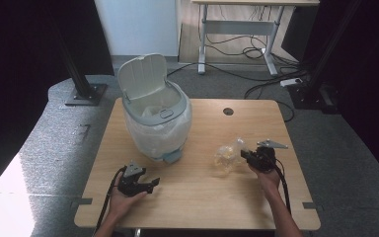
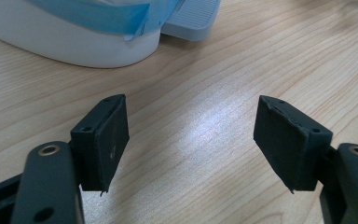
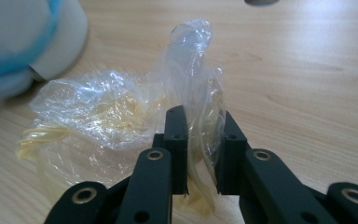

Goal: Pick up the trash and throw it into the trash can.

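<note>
Nearest to the lens, in the right gripper view: right gripper (image 3: 201, 156), two black jaws pinched on a fold of one crumpled clear plastic bag (image 3: 121, 116), thin film squeezed between the pads. Pale yellow strands inside the bag, mostly to the left of the fingers. Bag resting on the wooden table (image 3: 307, 84), in front of the fingertips and to their left, one twisted tip standing up just past them. Beyond the bag, far left of the fingers, the white foot of one bin (image 3: 51, 51) with a blue liner edge, apart from the bag.

In the left gripper view: left gripper (image 2: 191, 135), jaws wide apart, nothing between the pads, bare wood under them. Ahead of the left finger (image 2: 105, 140), the bin base and its grey pedal (image 2: 191, 18), near but not touching.

From the high view: one bin with lid (image 1: 142, 75) up and white liner hanging over the rim, between the two grippers and farther back. Two grippers, one bag, one bin, one round hole (image 1: 228, 111) in the table behind the right fingers. Free wood between both grippers and along the near edge. Right edge of the table near the right hand (image 1: 268, 177); left hand (image 1: 126, 200) close to the near edge.
</note>
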Motion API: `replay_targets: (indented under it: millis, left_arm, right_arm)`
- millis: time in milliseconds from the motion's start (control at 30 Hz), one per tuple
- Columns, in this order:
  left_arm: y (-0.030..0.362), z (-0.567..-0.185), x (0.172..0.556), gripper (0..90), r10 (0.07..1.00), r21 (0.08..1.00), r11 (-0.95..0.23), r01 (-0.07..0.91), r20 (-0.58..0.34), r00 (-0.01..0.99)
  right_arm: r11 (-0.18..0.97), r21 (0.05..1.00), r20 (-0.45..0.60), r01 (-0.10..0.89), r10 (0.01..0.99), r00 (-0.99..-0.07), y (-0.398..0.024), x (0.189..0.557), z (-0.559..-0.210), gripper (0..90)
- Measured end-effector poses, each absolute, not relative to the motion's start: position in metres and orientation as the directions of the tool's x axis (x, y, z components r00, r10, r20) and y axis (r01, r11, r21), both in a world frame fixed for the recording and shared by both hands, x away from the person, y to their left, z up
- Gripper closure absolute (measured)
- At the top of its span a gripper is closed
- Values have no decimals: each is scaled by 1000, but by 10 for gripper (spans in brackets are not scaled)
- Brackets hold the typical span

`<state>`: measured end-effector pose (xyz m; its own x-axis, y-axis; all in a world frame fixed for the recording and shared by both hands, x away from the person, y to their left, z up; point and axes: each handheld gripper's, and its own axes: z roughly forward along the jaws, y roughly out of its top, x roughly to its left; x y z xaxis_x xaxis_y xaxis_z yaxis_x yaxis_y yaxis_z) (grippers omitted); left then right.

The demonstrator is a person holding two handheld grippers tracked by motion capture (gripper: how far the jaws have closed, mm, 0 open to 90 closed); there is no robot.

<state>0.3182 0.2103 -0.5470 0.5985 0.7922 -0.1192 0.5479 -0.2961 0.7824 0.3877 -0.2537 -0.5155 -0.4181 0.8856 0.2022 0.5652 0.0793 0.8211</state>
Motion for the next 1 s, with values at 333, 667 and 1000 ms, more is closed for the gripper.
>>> replay_targets:
  millis: [333, 667, 1000]
  left_arm:
    - [211, -547, 319, 262, 797, 783, -292, 549, -118, 593]
    - [211, -548, 319, 263, 800, 783, -291, 550, -117, 589]
    - [212, -548, 320, 263, 802, 784, -293, 547, -110, 587]
  right_arm:
    - [19, 874, 247, 486, 844, -477, -261, 368, -469, 786]
    - [-5, 916, 257, 402, 777, -574, -247, 355, -409, 785]
    - [10, 940, 213, 340, 763, -611, -223, 356, -371, 784]
